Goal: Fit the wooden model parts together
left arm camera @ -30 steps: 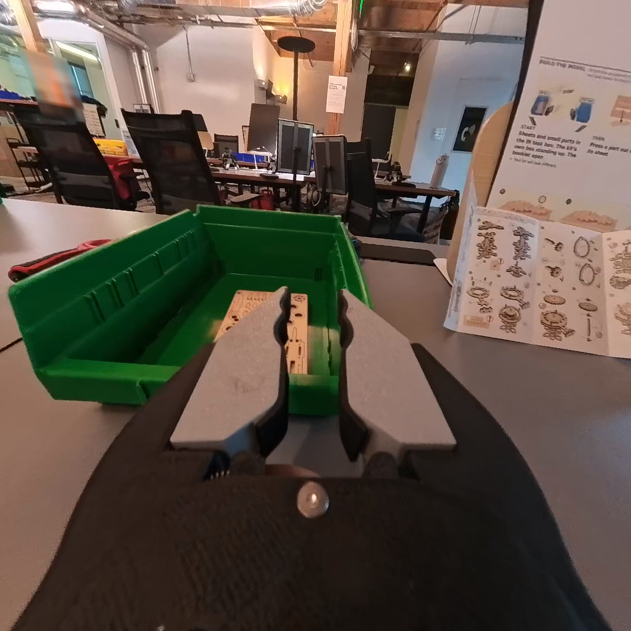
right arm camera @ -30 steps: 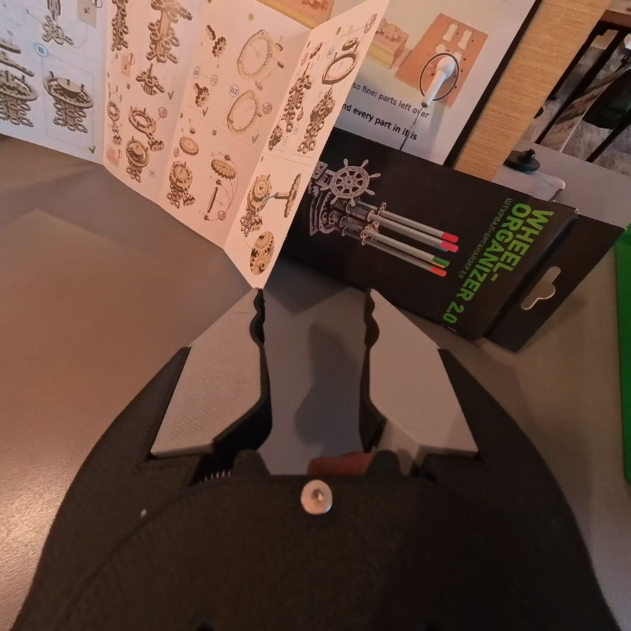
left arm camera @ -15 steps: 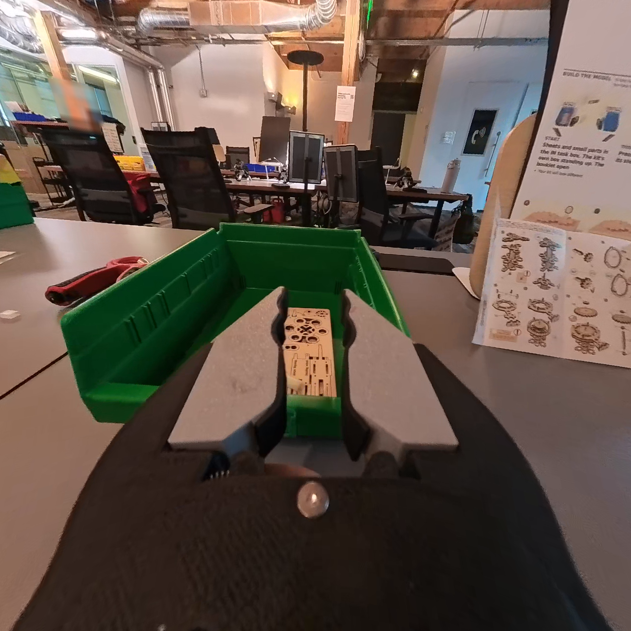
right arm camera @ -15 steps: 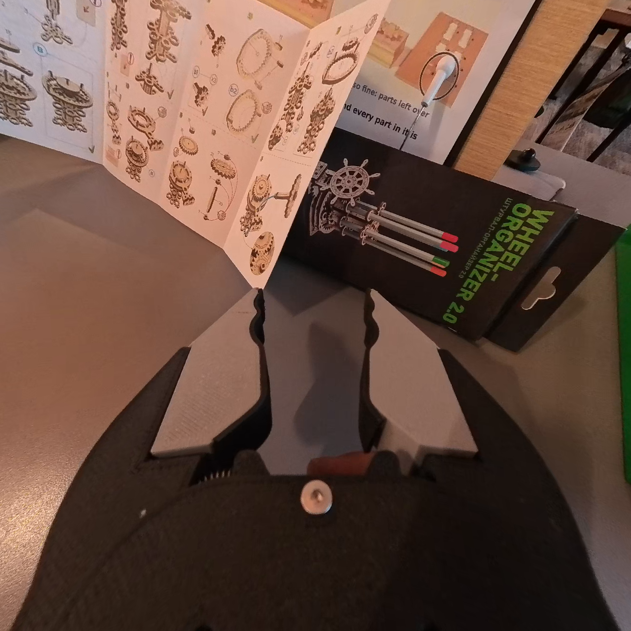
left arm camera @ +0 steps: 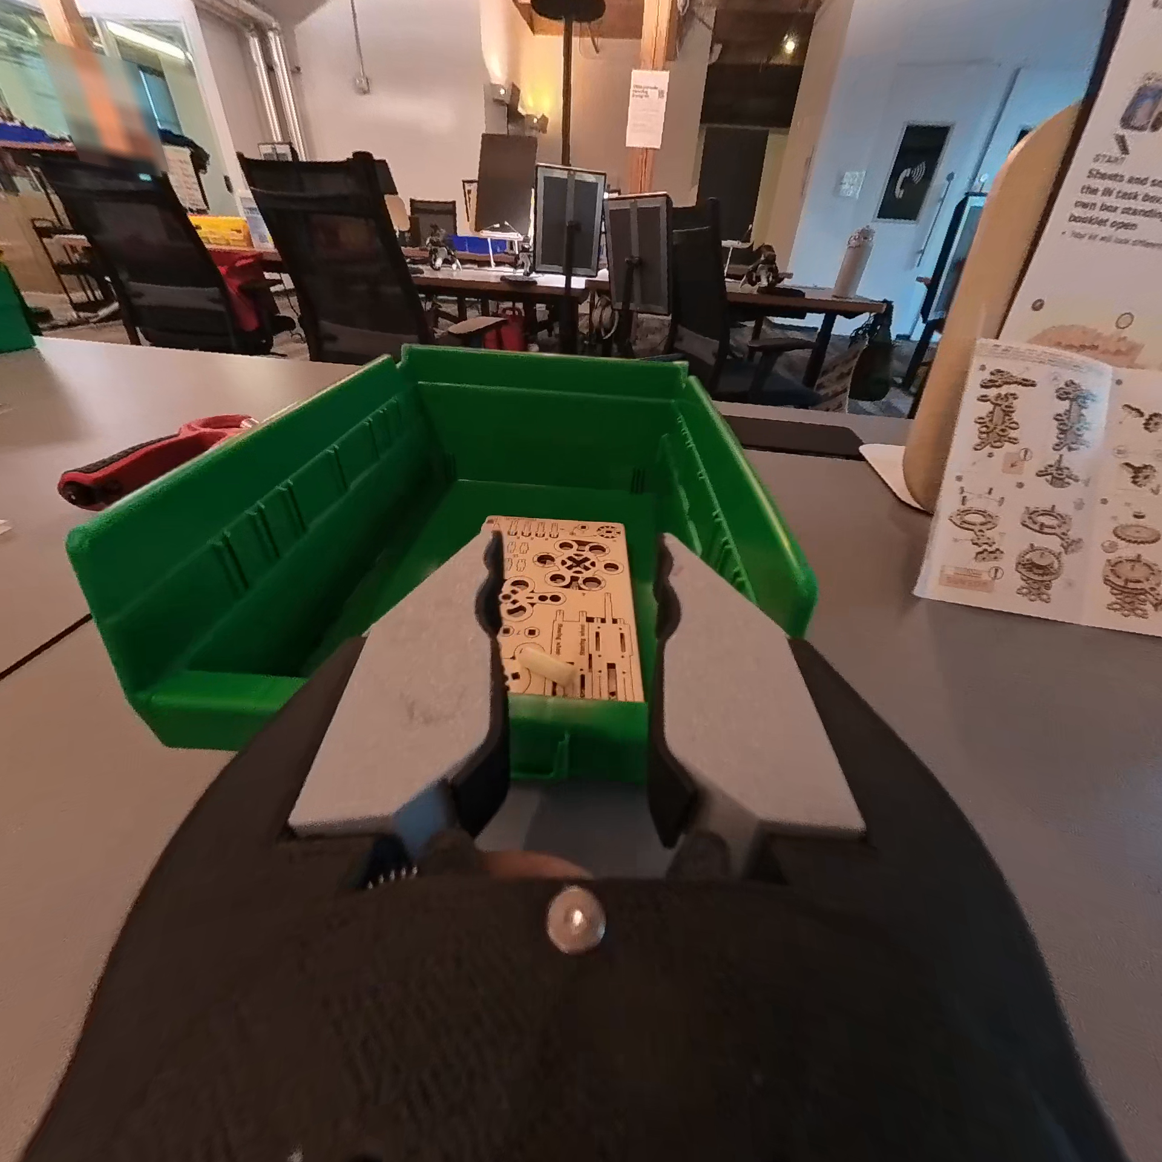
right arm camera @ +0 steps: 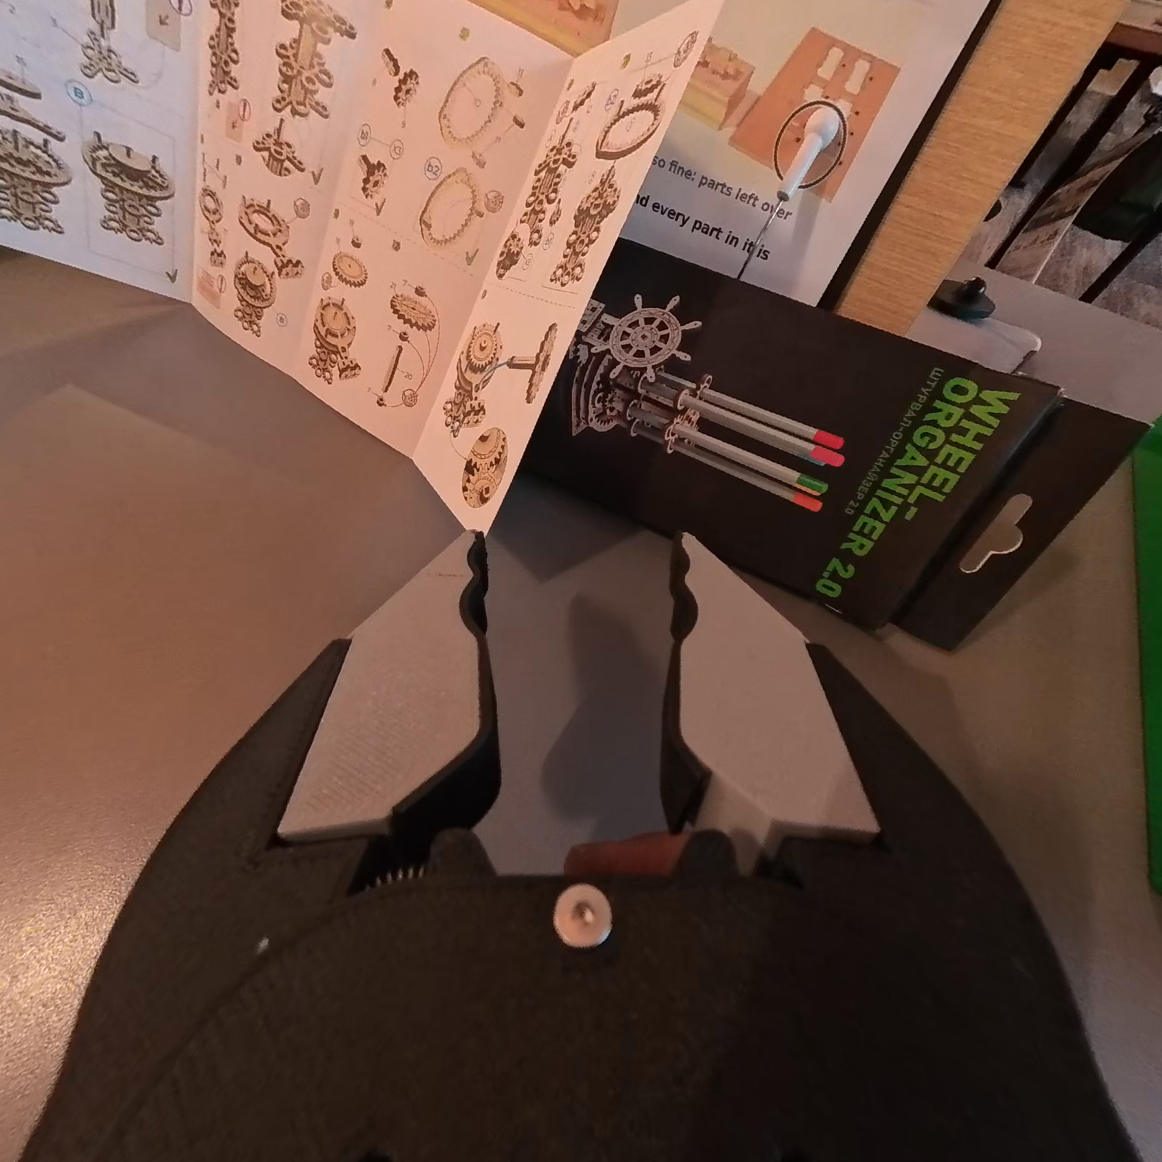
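Note:
A laser-cut wooden parts sheet (left arm camera: pixel 575 603) lies flat in an open-fronted green bin (left arm camera: pixel 251 553) on the grey table. A small pale piece (left arm camera: pixel 550 666) rests on the sheet's near end. My left gripper (left arm camera: pixel 575 547) is open and empty, its fingers held over the bin's front with the sheet showing between them. My right gripper (right arm camera: pixel 578 547) is open and empty above the grey table, in front of the kit's black box (right arm camera: pixel 817 453) and the folded instruction booklet (right arm camera: pixel 377 220).
A red-and-black hand tool (left arm camera: pixel 151 453) lies left of the bin. The booklet (left arm camera: pixel 1037 497) and a poster board (left arm camera: pixel 1119 170) stand right of it. A green edge (right arm camera: pixel 1154 660) shows at the far right of the right wrist view. Office chairs and desks stand behind the table. My left gripper is the nearer one to the small pale piece (left arm camera: pixel 550 666): about 8 cm, against 50 cm.
My left gripper has swung over the bin, raised a little, and its fingers have opened wider, so more of the wooden sheet shows. My right gripper has not moved.

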Tool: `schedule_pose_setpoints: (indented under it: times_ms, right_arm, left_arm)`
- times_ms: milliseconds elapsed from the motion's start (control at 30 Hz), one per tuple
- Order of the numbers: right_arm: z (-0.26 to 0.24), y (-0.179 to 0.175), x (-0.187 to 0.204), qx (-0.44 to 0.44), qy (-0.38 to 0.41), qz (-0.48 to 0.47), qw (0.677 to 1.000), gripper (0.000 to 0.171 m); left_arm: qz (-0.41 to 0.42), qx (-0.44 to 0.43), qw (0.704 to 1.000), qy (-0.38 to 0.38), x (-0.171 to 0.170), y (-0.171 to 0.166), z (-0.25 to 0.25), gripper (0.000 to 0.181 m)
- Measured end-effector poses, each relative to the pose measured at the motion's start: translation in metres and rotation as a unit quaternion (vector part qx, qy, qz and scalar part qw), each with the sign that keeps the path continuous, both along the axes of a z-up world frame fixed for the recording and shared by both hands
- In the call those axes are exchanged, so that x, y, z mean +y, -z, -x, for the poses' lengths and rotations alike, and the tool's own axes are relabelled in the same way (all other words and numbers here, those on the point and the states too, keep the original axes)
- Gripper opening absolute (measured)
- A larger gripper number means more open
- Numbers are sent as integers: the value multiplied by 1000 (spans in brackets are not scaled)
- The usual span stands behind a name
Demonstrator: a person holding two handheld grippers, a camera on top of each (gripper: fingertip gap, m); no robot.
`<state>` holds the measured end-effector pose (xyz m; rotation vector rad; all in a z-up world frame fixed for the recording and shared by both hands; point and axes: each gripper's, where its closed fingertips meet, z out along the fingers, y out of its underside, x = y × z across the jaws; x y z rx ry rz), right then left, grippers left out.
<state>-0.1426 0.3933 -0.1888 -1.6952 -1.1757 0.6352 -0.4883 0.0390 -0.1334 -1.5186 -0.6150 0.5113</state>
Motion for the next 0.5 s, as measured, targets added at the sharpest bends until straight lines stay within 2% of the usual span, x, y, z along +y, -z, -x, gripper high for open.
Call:
schedule_pose_setpoints:
  times_ms: [500]
  right_arm:
    - [-1,-1,0,3,4,-1,1000,55]
  left_arm:
    - [-8,15,1000,-1,-1,-4,-3,44]
